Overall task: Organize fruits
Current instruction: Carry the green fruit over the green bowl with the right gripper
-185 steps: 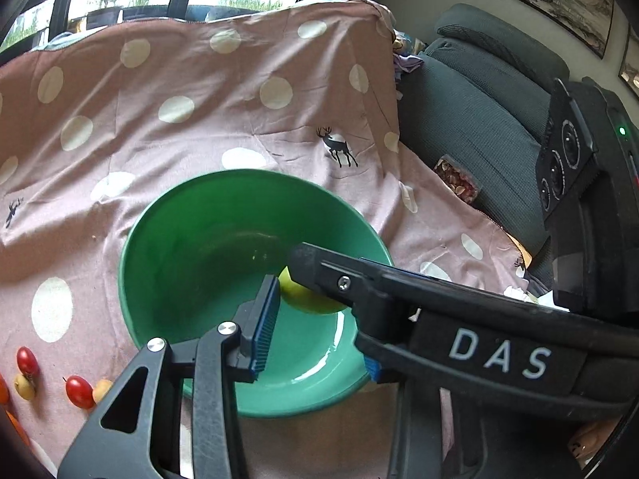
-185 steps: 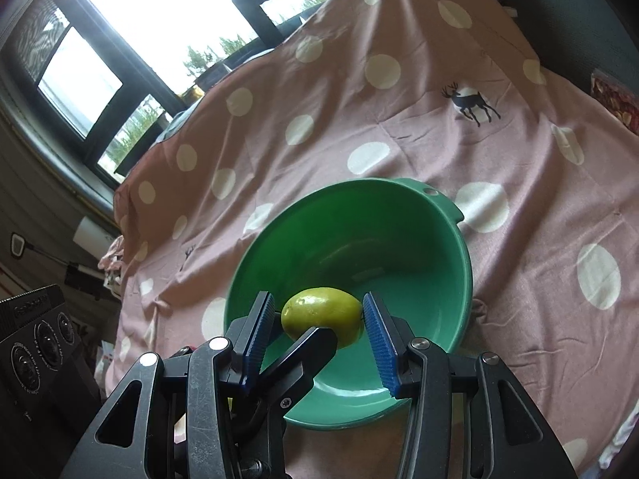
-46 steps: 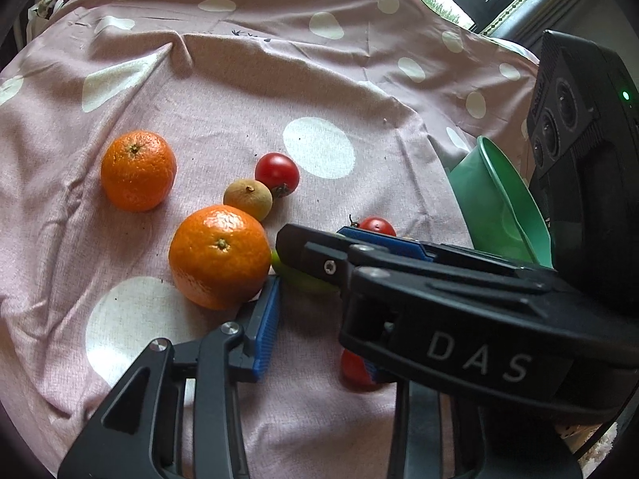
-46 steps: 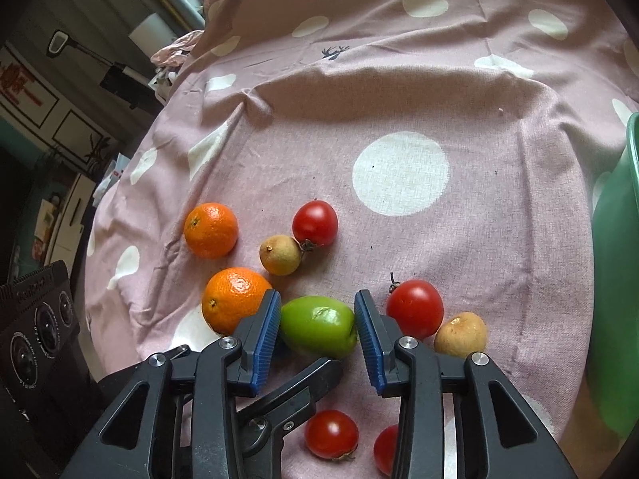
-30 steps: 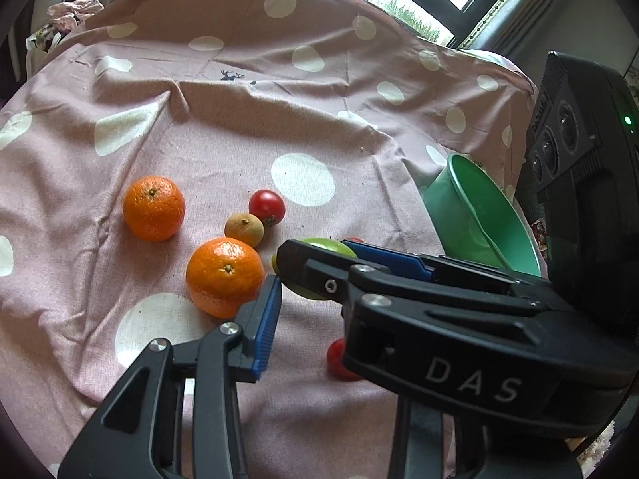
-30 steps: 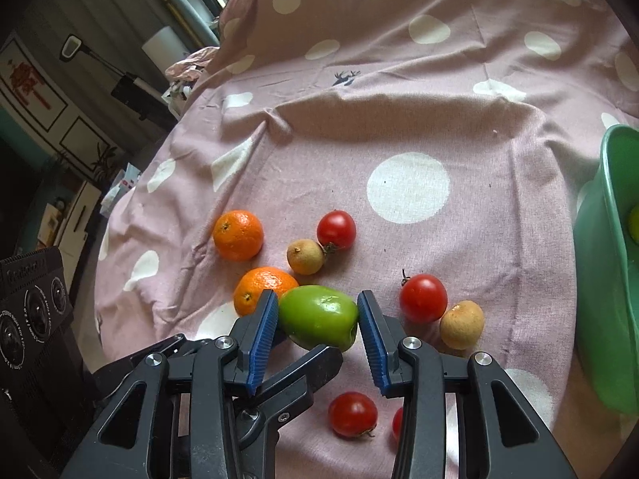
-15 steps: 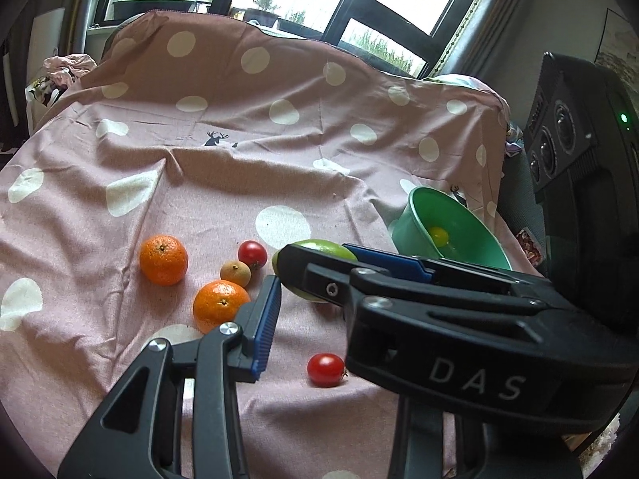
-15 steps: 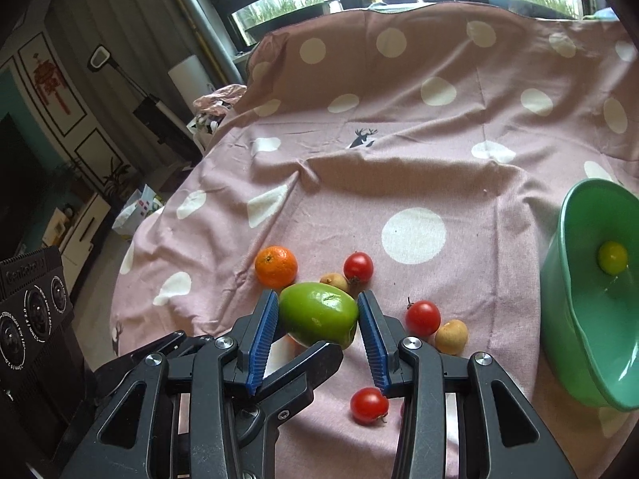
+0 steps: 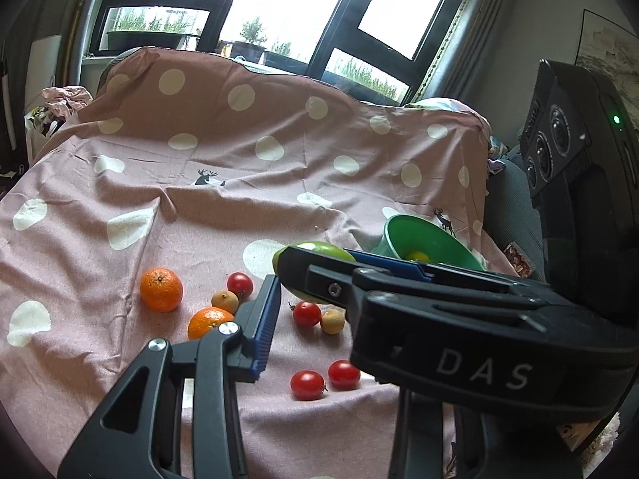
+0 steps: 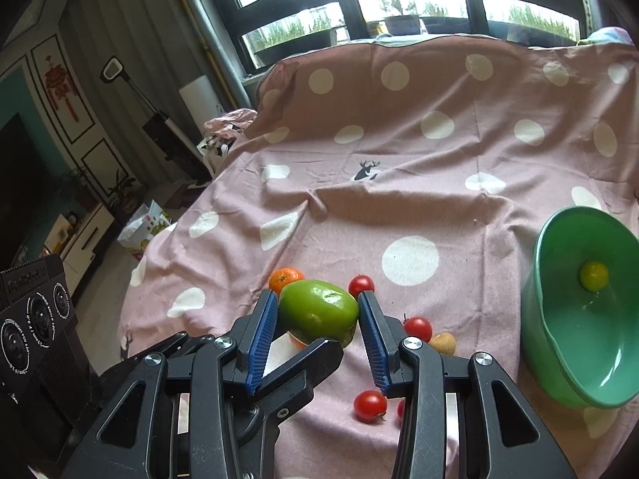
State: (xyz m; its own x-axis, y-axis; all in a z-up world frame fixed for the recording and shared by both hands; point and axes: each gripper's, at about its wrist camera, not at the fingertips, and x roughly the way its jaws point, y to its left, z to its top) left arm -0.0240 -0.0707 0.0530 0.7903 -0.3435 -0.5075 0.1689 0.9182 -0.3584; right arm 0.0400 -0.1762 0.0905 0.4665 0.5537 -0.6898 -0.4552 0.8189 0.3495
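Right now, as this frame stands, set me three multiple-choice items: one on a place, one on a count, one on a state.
1. Where is the small yellow fruit?
A. On the cloth
B. In the green bowl
C. Between gripper pads

2. How many mandarins lie on the polka-dot cloth?
A. One
B. Two
C. Four

3. What state is the right gripper in?
A. Open, empty
B. Shut on a cherry tomato
C. Shut on the green fruit

Answers:
1 B: it sits on the bowl's floor.
2 B: the left wrist view shows exactly two orange ones.
3 C: both blue pads press its sides.
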